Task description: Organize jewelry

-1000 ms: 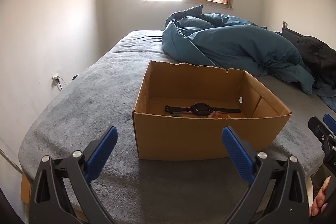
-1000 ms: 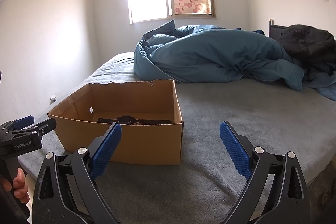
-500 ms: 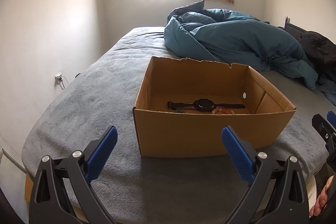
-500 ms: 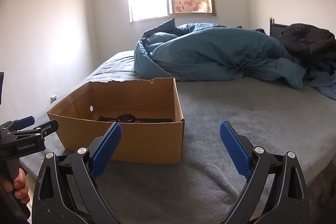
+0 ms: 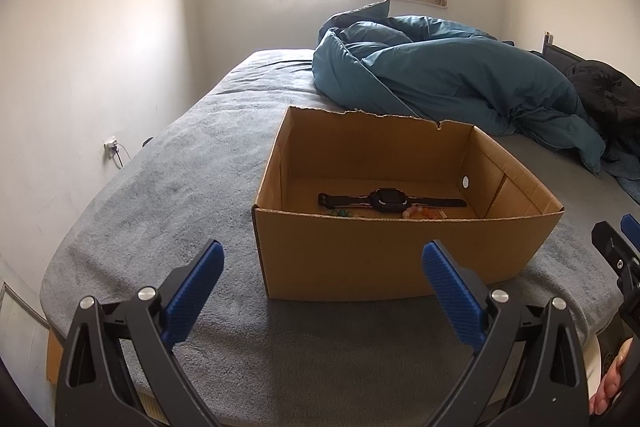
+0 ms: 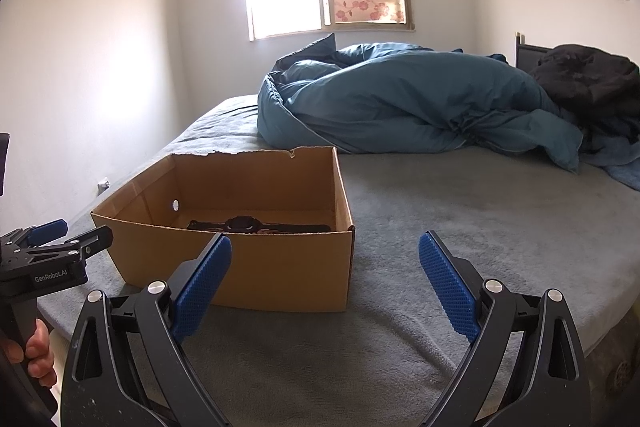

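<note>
I held both tools low at the foot of the bed [image 5: 168, 187], short of the cardboard box [image 5: 392, 255]. My left gripper [image 5: 320, 291] had its blue fingers spread wide with nothing between them, aimed at the box's near wall. My right gripper [image 6: 324, 279] was spread just as wide and just as empty, pointed past the box's right corner over bare grey blanket.

Inside the box, a black watch [image 5: 390, 201] lay flat across the floor, strap stretched out straight. Just on the near side of it sat a few small greenish beads [image 5: 342, 213] and some pink and orange beads [image 5: 420, 214], half hidden behind the box's near wall, so I could not tell how they were strung. I saw no jewelry outside the box. I judged the gathering mostly done; whatever remained was likely tidying inside, and neither tool had reached in yet.

The box top was open, its far rim torn, so the way in was from above. To the right of the box the blanket was open. Beyond the box a heaped blue duvet [image 6: 400, 99] filled the far bed, well apart from it.
</note>
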A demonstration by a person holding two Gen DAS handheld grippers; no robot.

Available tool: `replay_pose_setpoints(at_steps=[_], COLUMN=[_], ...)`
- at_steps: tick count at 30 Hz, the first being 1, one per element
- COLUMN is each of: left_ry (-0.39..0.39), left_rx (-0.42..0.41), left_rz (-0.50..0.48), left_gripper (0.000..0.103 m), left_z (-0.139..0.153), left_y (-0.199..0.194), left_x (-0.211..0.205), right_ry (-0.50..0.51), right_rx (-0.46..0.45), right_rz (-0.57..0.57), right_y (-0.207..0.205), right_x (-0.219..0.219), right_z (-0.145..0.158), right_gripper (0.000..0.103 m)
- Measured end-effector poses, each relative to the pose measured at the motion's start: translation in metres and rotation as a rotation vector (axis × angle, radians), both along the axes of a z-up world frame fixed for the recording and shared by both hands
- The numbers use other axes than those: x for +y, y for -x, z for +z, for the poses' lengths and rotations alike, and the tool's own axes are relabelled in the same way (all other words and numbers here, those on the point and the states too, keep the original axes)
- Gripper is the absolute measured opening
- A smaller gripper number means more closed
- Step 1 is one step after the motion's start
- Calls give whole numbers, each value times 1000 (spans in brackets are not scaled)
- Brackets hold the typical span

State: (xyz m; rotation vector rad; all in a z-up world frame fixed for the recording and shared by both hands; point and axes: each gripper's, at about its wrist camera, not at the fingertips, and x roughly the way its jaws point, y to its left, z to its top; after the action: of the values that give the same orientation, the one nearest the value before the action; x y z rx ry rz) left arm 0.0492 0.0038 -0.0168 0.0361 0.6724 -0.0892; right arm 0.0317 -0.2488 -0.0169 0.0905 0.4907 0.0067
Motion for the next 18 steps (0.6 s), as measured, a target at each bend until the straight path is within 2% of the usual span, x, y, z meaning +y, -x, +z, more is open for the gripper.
replay_pose_setpoints(at_steps=[18], left_ry=[6], left_rx=[1], left_rz=[0], left_gripper=[97], left_z=[1], left_y=[0], left_x=[1], right_ry=[0], right_rx=[-1], right_rz=[-2], right_y=[-2], right_x=[0], right_z=[1], right_gripper=[91])
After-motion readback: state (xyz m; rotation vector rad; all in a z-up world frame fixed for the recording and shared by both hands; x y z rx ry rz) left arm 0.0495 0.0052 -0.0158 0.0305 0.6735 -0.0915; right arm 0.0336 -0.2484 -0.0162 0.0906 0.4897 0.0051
